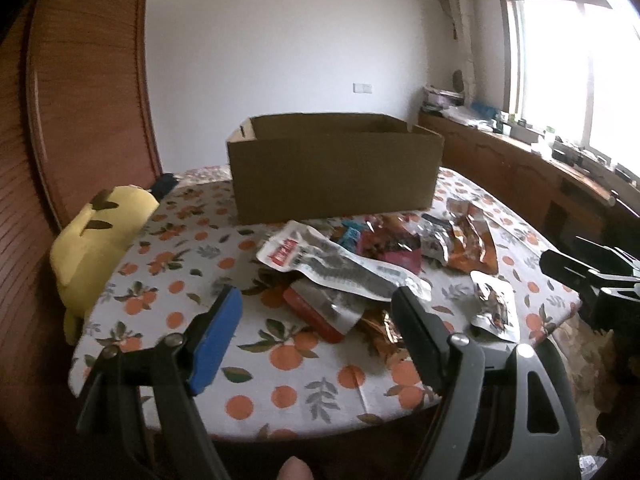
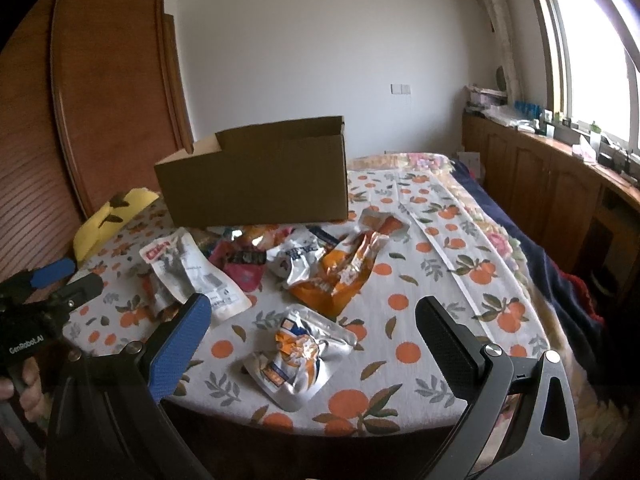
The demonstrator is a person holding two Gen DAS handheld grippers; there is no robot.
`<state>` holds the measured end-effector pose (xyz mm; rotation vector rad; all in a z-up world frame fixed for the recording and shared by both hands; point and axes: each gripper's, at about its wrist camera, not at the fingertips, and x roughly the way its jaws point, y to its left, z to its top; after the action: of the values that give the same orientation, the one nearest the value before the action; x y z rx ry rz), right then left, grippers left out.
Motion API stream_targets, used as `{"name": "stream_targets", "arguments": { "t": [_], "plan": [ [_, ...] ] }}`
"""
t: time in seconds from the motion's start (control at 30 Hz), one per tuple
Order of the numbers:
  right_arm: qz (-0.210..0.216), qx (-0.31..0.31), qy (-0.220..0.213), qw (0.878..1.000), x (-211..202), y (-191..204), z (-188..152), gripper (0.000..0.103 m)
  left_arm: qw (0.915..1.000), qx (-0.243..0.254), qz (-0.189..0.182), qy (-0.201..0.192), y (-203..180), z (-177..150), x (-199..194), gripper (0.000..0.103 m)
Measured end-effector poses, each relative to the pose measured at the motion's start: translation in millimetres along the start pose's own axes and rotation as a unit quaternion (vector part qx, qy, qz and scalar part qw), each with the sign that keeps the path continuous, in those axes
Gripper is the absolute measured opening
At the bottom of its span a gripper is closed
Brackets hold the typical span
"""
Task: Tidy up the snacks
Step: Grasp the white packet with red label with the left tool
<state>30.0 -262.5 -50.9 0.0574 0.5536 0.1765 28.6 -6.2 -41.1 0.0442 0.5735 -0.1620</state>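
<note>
An open brown cardboard box [image 1: 332, 168] [image 2: 256, 176] stands at the far side of the orange-print cloth [image 1: 180, 264]. In front of it lies a loose pile of snack packets: a white pouch with a red label [image 1: 320, 264] [image 2: 192, 276], a pink packet [image 1: 392, 250], an orange packet [image 2: 340, 276] and a red-orange one [image 1: 316, 312]. A crumpled silver-and-orange packet [image 2: 300, 352] lies apart, nearest the front edge. My left gripper [image 1: 316, 294] hovers open over the pile's near end, gripping nothing. Just above the lone silver packet, my right gripper [image 2: 314, 302] is open and empty.
A yellow plush toy [image 1: 96, 240] [image 2: 104, 220] lies at the cloth's left edge beside a wooden headboard [image 1: 80, 100]. Low wooden cabinets [image 2: 540, 168] with clutter run under the window on the right. A dark blue blanket [image 2: 552, 264] hangs off the right side.
</note>
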Motion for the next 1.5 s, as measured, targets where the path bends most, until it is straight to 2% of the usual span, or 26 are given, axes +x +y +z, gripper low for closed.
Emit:
{"name": "stream_targets", "arguments": {
  "t": [0.17, 0.27, 0.53, 0.83, 1.07, 1.17, 1.33, 1.4, 1.5],
  "plan": [
    [-0.001, 0.003, 0.013, 1.000, 8, -5, -7, 0.103, 0.9980, -0.021, -0.043, 0.041, -1, -6, 22, 0.078],
    [-0.001, 0.004, 0.018, 1.000, 11, -7, -11, 0.103, 0.9967, -0.035, -0.051, 0.052, 1, -9, 35, 0.078],
    [0.004, 0.001, 0.041, 0.999, 27, -7, -23, 0.103, 0.9945, -0.074, -0.040, 0.063, 20, 1, 59, 0.078],
    [0.030, -0.001, 0.077, 0.997, 49, -5, -32, 0.103, 0.9921, -0.108, -0.031, 0.056, 48, 30, 87, 0.078],
    [0.043, 0.000, 0.099, 0.994, 60, -6, -35, 0.100, 0.9850, -0.142, -0.057, 0.079, 70, 34, 109, 0.077],
    [0.045, 0.000, 0.101, 0.994, 62, -7, -35, 0.100, 0.9810, -0.158, -0.070, 0.089, 76, 33, 117, 0.073],
    [0.049, -0.005, 0.103, 0.993, 64, -5, -36, 0.099, 0.9744, -0.182, -0.084, 0.101, 83, 29, 125, 0.056],
    [0.050, -0.009, 0.103, 0.993, 64, -4, -36, 0.100, 0.9727, -0.189, -0.087, 0.103, 84, 29, 126, 0.046],
    [0.050, -0.012, 0.104, 0.993, 66, -3, -35, 0.100, 0.9691, -0.197, -0.099, 0.110, 85, 28, 129, 0.042]
  ]
}}
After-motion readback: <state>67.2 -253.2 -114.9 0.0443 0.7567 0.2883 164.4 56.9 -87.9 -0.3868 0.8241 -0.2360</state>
